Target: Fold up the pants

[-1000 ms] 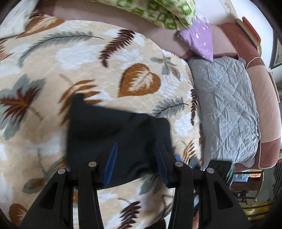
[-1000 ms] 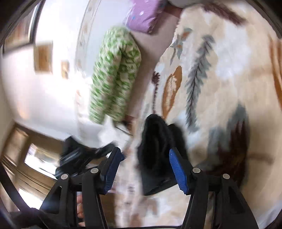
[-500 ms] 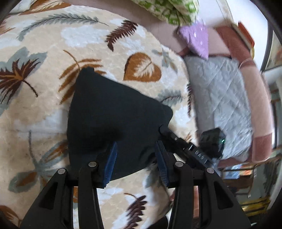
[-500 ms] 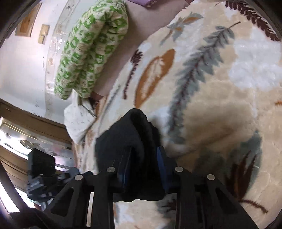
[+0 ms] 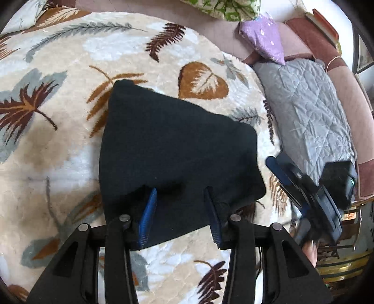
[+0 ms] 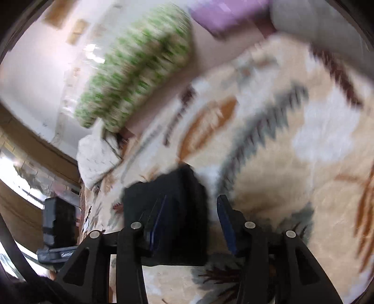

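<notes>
1. Black folded pants [image 5: 177, 149] lie flat on the leaf-print blanket [image 5: 70, 145], near its edge beside the grey quilt [image 5: 311, 112].
2. Left gripper [image 5: 180, 210] is closing, near edge of the pants between its blue pads; whether they pinch the cloth, can't tell.
3. Right gripper [image 6: 191, 224] is opening, pads clear of the pants; view blurred.

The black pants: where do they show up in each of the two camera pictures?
Left wrist view: the black pants fill the middle, lying folded on the leaf-print blanket, near edge between the left tool's fingers.
Right wrist view: the pants sit low, left of centre, blurred, between the right tool's opening fingers.
Shared landmark: the green patterned pillow, at the top in both.
</notes>
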Motion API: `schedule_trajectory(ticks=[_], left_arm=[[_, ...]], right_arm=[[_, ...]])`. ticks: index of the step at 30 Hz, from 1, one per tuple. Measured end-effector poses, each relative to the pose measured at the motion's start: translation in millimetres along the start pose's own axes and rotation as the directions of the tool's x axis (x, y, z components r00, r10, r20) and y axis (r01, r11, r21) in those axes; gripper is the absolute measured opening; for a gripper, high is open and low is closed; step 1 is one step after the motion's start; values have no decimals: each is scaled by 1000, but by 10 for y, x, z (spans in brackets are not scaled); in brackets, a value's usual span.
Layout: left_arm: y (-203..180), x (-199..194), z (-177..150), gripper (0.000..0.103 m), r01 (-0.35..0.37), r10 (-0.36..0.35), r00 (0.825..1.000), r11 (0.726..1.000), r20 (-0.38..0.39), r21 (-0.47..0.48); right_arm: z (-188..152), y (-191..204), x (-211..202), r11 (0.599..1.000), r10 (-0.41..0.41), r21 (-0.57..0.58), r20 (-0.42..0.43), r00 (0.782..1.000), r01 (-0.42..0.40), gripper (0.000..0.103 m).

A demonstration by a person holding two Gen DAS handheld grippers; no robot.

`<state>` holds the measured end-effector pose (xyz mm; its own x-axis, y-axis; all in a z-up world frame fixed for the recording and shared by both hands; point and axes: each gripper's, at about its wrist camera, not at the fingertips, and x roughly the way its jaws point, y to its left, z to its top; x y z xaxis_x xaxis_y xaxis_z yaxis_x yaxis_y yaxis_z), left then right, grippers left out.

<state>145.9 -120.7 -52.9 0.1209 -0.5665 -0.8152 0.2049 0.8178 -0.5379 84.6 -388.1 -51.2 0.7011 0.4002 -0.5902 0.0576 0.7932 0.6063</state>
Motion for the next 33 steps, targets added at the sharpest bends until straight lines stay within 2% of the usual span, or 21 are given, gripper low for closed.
schedule_trajectory(ticks=[3,4,7,9,11,17,19,21,23,25,29,32,33], left_arm=[[26,-40,-14,40,2,-2,1000,1000,7,-13],[47,-49,-11,40,-9,9,1000,1000,6,-20],[119,-118,-34,40,-21,21,1000,999,15,-35],[151,-188,-58,40,-29,30,999,999,25,-36],[184,-269,-91,40,-49,51,998,998,41,-39],[258,-486,-226,40,-87,91,993,995,80,-54],[332,-542,-224,40,-57,63,995,996,81,-75],[415,-562,-167,42,-25,34,996,994,86,-109],[477,-503,-80,51,6,3,998,992,69,-126],[496,-368,15,51,23,-20,999,993,28,-115],[533,-138,147,51,-15,15,1000,997,-4,-70],[516,-20,173,51,-11,10,999,1000,-38,-30],[474,48,172,51,-45,46,998,999,-53,12]], right_arm=[[-69,288,-80,993,46,-109,10,999,-45,46],[-115,379,-16,989,63,-135,-29,998,-66,45],[-227,399,206,989,-4,-151,-98,995,-11,44],[-265,289,320,993,-62,-111,-114,992,49,43],[-295,189,338,996,-58,-72,-110,992,50,40],[-274,377,140,996,-58,-78,-88,994,51,45],[-283,455,-11,996,-41,-84,-75,996,34,46],[-261,437,-117,998,-32,-65,-70,997,27,57],[-195,334,-176,998,-53,-31,-55,997,52,64],[-117,189,-130,998,-56,15,-82,995,57,64],[-45,-19,158,997,-3,72,-180,984,16,64],[-38,-120,366,997,-12,70,-230,973,29,65],[-40,-150,432,997,7,74,-252,968,12,65]])
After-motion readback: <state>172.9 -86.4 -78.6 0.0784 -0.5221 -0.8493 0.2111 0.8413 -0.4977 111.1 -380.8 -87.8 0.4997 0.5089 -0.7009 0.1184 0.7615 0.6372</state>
